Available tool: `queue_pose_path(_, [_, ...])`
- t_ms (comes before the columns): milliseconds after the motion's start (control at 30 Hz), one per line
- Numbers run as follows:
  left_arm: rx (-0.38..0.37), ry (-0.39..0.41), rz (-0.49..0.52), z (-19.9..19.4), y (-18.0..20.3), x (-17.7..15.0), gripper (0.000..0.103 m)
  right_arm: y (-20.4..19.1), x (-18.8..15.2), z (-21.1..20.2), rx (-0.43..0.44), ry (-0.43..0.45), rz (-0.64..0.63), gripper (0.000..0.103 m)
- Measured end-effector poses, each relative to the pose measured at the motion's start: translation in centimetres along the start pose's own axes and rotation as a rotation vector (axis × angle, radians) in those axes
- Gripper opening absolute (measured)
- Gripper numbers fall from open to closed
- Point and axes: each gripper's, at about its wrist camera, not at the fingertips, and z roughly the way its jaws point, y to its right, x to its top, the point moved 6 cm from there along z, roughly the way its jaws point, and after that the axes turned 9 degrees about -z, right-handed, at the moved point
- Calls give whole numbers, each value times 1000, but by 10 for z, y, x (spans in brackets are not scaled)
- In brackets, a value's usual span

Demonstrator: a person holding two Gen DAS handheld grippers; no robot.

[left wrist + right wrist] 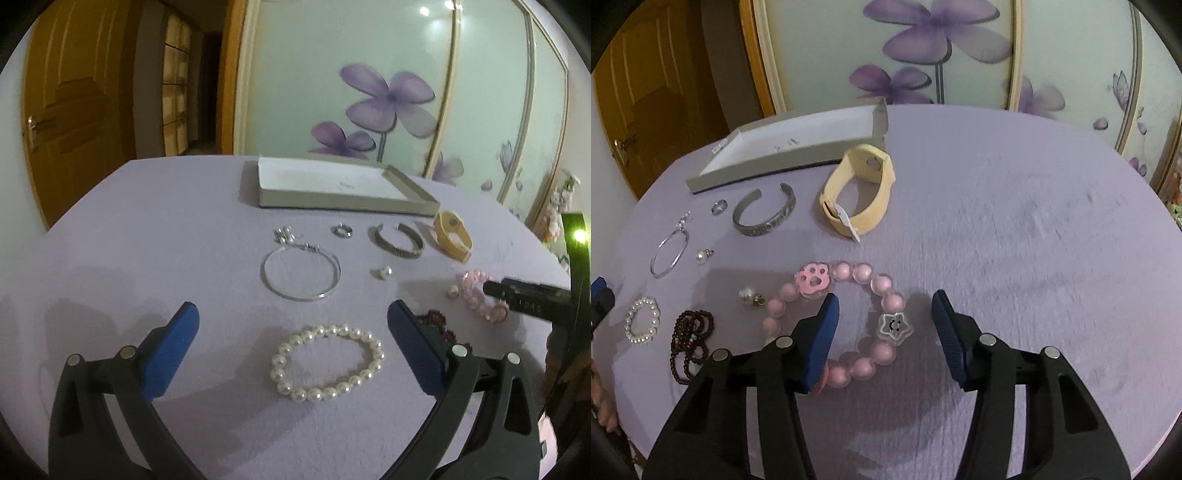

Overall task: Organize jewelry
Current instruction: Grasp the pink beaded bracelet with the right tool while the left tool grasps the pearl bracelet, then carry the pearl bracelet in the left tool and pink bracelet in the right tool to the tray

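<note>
Blue-padded right claw point(884, 314) gapes wide over pink bead bracelet point(864, 277), empty.

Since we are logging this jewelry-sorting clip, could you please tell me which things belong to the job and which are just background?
Job: pink bead bracelet, pearl bracelet, silver bangle, cuff bracelet, ring, dark red beads, open box.

Background: wooden door, flower-painted wardrobe panels.
</note>
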Motion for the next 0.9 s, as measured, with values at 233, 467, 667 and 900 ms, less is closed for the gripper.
queue_pose_path(233, [-9,-46,55,9,8,-2,100,-1,6,7,-25,-35,-31,40])
queue_pose_path(467, [11,-90,71,19,9,-3,92,0,6,4,10,-20,-21,14])
queue_pose_path(667, [35,-131,91,22,6,-5,75,1,8,-1,41,12,-6,14])
queue_pose_path(900, [44,-198,125,29,1,-20,43,-2,12,-10,76,46,2,14])
